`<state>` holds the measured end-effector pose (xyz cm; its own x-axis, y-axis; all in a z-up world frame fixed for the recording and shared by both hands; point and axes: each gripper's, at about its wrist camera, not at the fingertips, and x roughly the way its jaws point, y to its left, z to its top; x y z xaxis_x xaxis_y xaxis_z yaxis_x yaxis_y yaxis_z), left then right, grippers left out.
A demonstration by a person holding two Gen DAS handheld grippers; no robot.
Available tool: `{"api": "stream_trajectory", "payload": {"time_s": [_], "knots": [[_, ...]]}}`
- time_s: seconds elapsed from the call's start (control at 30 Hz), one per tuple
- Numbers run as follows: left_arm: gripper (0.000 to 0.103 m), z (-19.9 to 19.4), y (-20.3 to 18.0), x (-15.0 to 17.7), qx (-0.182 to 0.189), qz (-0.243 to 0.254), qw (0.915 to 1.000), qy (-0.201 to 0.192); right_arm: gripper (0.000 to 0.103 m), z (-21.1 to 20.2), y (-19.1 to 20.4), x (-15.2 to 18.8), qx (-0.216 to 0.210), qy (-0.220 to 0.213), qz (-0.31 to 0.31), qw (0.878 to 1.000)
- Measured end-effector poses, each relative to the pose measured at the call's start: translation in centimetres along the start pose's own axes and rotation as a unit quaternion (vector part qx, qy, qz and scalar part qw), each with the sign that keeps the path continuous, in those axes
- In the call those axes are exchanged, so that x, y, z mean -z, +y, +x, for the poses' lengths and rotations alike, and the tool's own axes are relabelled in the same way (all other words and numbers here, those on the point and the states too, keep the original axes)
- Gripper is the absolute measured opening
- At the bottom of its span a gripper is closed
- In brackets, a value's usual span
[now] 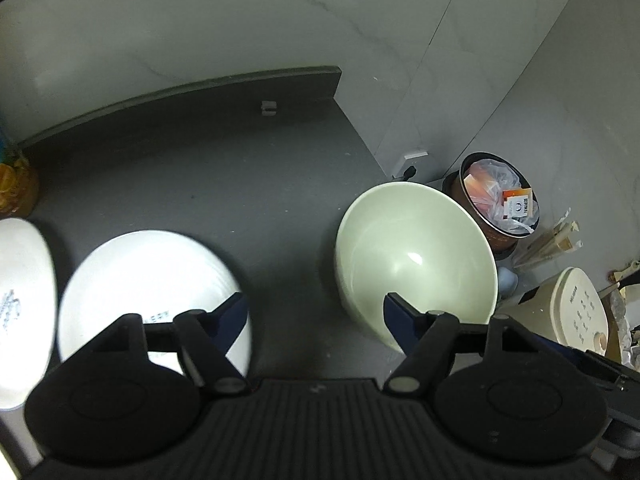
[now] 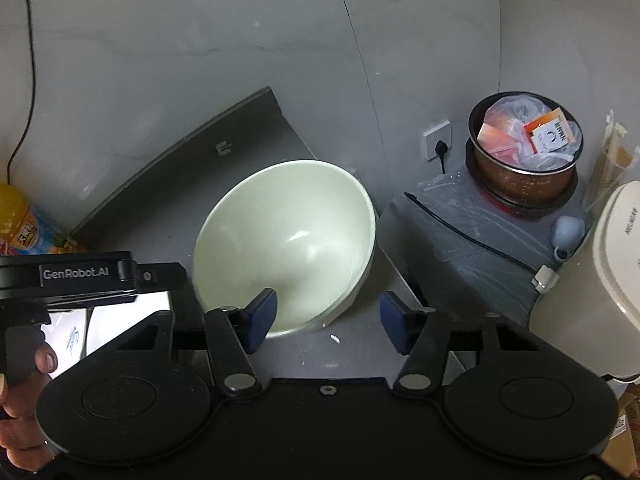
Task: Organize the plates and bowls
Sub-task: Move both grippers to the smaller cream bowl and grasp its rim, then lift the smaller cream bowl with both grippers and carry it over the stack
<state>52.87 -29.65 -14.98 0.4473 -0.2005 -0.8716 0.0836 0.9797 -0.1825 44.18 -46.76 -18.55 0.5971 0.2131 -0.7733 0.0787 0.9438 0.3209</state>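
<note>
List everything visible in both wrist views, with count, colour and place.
Bowl: one, pale green, on the dark grey counter, near its right edge.
Plates: two, white, on the counter's left part; one beside the bowl, the other at the picture's left edge.
Bottle: one, orange drink, far left by the wall.
Pot: one, brown, holding plastic bags and packets, right of the counter.
Rice cooker: one, cream, far right.
Wall socket: one, white, black plug in it.
Left gripper: black, blue pads, open over the counter.
Right gripper: black, blue pads, open astride the bowl's rim.
Hand: one, on the left gripper's handle.
</note>
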Motion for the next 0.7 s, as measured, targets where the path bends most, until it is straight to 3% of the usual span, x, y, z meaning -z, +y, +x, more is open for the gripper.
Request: {"api": "stream_trajectory", "payload": {"time_s": [0.27,0.43,0.5,0.6,0.7], "knots": [[0.042,3.9,0.3,-1.1,0.003,-0.04,0.9987,0.03,0.042,3.2,-1.8,-0.6,-0.003,0.027,0.038,0.999],[0.027,5.8,0.3,-1.3,0.016,-0.06,0.9969,0.05,0.025,4.6,-1.5,-0.5,0.006,0.036,0.028,0.999],[0.007,6.4,0.0,-1.2,0.028,-0.067,0.9958,0.055,0.025,4.4,-0.8,-0.4,0.019,0.034,0.017,0.999],[0.007,6.2,-1.2,-1.2,0.01,-0.042,0.998,0.047,0.024,3.7,-0.8,-0.4,0.02,0.024,0.021,0.999],[0.007,5.6,-0.9,-1.2,0.02,-0.05,0.9976,0.044,0.024,2.9,-0.6,-0.3,0.014,0.014,0.023,1.0]]}}
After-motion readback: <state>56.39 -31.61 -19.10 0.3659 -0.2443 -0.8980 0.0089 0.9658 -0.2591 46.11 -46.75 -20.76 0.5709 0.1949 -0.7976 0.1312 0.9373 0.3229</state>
